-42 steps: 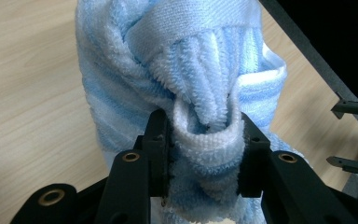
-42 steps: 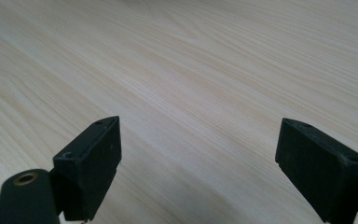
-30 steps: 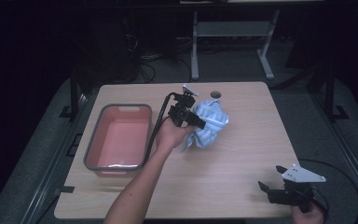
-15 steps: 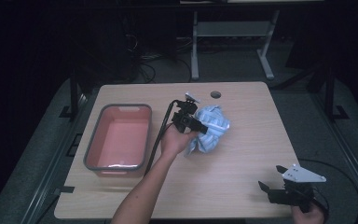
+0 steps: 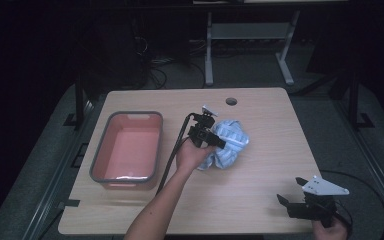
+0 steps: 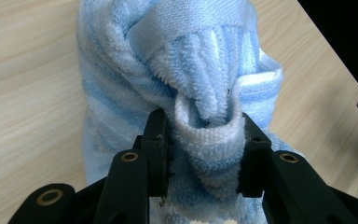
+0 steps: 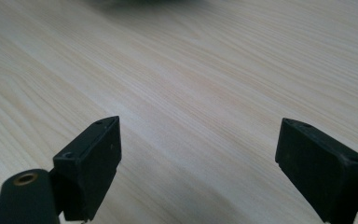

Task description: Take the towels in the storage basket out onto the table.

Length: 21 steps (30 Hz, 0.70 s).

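Note:
A crumpled light-blue striped towel lies near the middle of the wooden table. My left gripper is at the towel's left side, shut on a thick fold of it. In the left gripper view the two black pads squeeze a rolled hem of the towel between them. My right gripper rests at the table's near right corner, jaws wide apart. In the right gripper view its fingertips stand over bare wood with nothing between them.
A pink tub with a grey rim sits on the left half of the table. A round cable hole is near the far edge. Dark floor, cables and a metal stand lie beyond the table.
My left gripper has come down and toward me a little with the towel in it, and the towel has settled lower onto the table. The right gripper has kept still.

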### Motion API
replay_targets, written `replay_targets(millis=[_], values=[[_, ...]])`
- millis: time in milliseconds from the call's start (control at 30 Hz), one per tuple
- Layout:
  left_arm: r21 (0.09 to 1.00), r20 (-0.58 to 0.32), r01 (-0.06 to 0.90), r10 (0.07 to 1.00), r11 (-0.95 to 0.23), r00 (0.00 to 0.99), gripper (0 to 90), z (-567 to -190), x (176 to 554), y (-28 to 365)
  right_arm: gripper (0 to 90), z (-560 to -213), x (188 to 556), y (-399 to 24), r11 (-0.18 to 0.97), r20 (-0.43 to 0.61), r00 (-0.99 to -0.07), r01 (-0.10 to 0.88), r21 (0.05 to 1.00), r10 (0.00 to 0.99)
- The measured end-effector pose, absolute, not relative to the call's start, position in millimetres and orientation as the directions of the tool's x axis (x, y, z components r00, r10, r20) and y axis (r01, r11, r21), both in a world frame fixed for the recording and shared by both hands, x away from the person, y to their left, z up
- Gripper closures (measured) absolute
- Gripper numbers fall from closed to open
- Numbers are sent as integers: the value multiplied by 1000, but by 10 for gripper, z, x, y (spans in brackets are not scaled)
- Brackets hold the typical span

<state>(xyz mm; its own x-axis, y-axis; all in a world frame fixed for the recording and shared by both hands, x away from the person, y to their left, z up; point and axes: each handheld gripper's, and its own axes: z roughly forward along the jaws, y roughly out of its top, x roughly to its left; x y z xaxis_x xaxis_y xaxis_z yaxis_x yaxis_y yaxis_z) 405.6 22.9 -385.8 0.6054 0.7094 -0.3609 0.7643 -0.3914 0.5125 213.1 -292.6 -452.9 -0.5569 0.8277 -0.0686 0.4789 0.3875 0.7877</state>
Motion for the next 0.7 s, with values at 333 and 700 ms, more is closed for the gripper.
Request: replay_targets(millis=[333,700], values=[[515,-360,758,702,-399,614,623,-3886,4034,174,137,-4526,2128,-2924,387,-69,-556,480,787,828],[513,-363,760,701,-399,613,618,-3953,4032,148,137,-4529,2130,-2917,389,-66,-559,483,784,827]])
